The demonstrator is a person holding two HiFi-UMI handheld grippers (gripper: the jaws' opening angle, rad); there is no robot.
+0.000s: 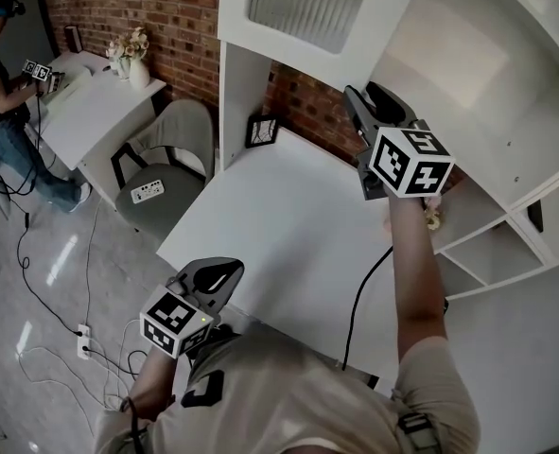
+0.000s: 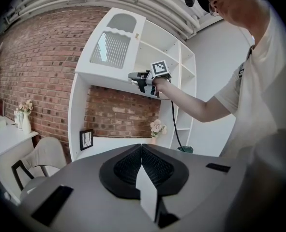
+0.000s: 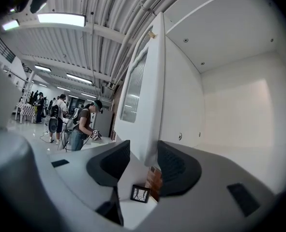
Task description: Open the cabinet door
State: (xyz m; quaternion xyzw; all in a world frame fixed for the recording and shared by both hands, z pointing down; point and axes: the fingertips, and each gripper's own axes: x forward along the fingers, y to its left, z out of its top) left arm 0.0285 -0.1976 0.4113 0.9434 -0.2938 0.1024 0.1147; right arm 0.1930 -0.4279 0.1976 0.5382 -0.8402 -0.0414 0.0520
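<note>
The white cabinet door (image 1: 307,8) with a ribbed glass panel stands swung out from the upper cabinet, whose bare white inside (image 1: 468,55) shows. My right gripper (image 1: 358,100) is raised to the door's lower corner. In the right gripper view the door (image 3: 145,91) runs edge-on between the jaws of the right gripper (image 3: 143,161), which stand apart with a gap on the left side. The left gripper view shows the door (image 2: 111,47) and the right gripper (image 2: 135,77) below it. My left gripper (image 1: 224,270) hangs low by the desk's near edge, with the left gripper (image 2: 141,149) pads together and nothing held.
A white desk (image 1: 288,225) lies below the cabinet, with a small picture frame (image 1: 262,130) at its back and a flower pot (image 2: 156,128). Open shelves (image 1: 487,253) stand at the right. A chair (image 1: 165,168), floor cables (image 1: 43,291) and another person (image 1: 0,83) are at the left.
</note>
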